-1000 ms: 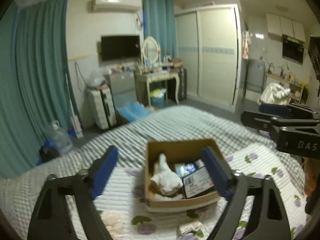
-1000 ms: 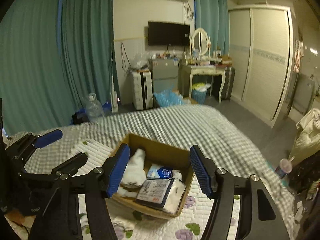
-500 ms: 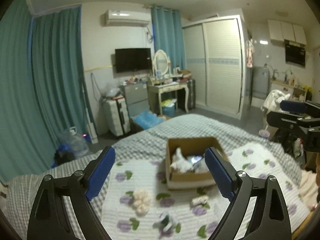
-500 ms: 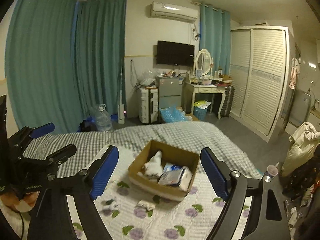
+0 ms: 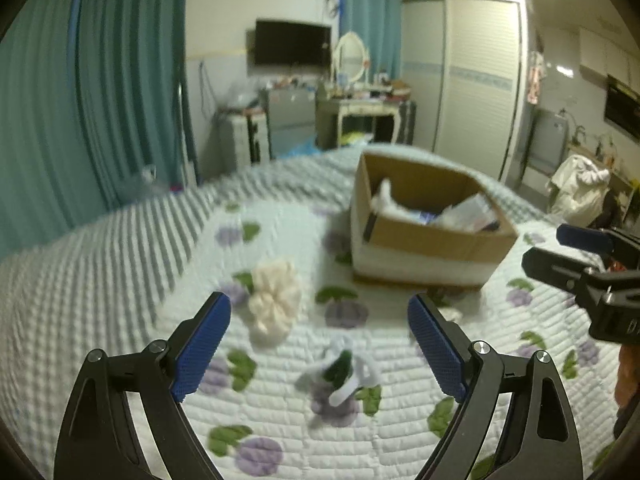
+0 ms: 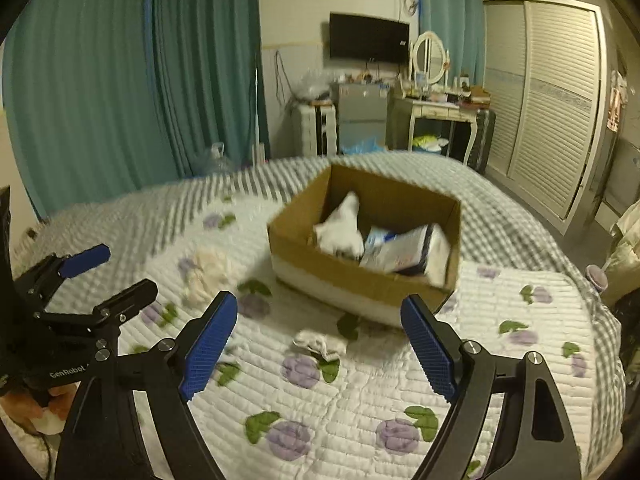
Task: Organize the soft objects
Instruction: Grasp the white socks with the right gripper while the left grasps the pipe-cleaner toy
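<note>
A cardboard box (image 5: 430,236) (image 6: 360,280) sits on the flowered quilt (image 5: 280,420) and holds a white cloth (image 6: 340,228) and packets. On the quilt lie a cream fluffy piece (image 5: 274,300) (image 6: 206,270), a small white and green item (image 5: 340,372), and a white crumpled cloth (image 6: 320,344) in front of the box. My left gripper (image 5: 319,344) is open and empty, above the white and green item. My right gripper (image 6: 319,346) is open and empty, above the crumpled cloth.
The bed has a grey checked cover (image 6: 500,216) around the quilt. Teal curtains (image 6: 120,80), a suitcase (image 6: 314,128), a dressing table (image 6: 436,116) and a wardrobe (image 6: 560,92) stand beyond the bed. The other gripper shows at each view's edge.
Both grippers pulled back high from the box, then came down lower toward the quilt. Loose soft items now lie between the fingers. Both jaws stayed open.
</note>
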Available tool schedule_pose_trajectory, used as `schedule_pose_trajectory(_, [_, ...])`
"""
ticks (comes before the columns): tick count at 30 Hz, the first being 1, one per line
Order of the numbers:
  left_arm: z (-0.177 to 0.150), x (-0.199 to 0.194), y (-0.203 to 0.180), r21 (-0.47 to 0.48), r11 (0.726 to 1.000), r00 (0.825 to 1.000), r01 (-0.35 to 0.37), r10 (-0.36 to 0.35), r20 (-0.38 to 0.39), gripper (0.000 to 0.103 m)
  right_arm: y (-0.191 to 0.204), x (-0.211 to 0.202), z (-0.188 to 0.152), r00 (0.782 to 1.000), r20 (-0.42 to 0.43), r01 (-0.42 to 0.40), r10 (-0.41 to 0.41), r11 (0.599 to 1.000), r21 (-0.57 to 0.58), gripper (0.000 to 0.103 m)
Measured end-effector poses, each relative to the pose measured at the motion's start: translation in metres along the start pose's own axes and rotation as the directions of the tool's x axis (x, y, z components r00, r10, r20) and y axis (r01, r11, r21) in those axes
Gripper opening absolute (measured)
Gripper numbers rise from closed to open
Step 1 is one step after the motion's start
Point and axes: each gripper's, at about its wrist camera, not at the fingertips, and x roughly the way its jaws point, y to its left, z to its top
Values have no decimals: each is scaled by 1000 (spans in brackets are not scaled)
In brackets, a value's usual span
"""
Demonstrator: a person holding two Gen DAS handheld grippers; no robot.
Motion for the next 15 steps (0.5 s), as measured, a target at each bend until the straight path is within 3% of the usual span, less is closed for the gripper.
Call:
schedule_pose_trajectory(11, [-49,77,-10,5,1000,986,31,-30,-161,90,-14,118,-46,988,-150,-40,48,998,51,84])
schedule_pose_trajectory(15, [-62,93,-16,15,999,976,32,-28,-217,78,-18,147,-58,980,-185,-57,71,995,77,84])
